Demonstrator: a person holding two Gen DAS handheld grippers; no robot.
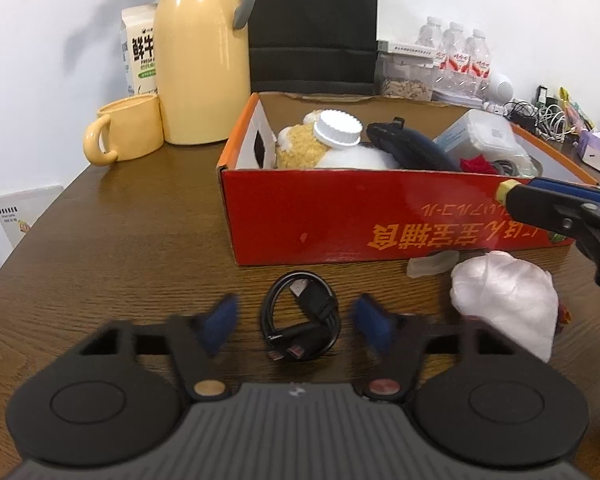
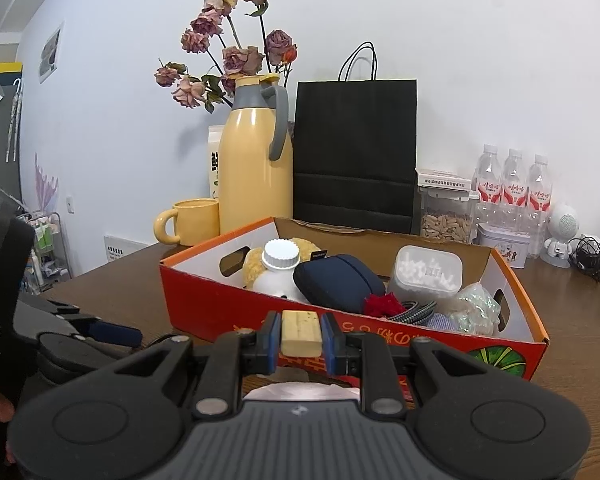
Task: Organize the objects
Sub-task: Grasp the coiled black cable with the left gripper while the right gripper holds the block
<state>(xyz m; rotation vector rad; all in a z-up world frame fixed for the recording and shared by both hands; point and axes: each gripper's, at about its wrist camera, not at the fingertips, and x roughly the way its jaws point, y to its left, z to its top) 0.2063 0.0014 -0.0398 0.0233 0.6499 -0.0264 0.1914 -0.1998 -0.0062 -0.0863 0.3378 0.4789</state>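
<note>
A brown wooden table (image 1: 140, 240) carries a red cardboard box (image 1: 380, 216), coiled black cable (image 1: 302, 326), yellow mug (image 1: 128, 132), yellow thermos (image 1: 202, 60) and crumpled white bag (image 1: 508, 300)

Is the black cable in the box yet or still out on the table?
Out. The coiled black cable lies on the table in front of the red box, between the left claw's open fingers, untouched.

A dark wooden table (image 1: 120, 240) stands against a plain white wall (image 2: 480, 60) under even indoor light.
</note>
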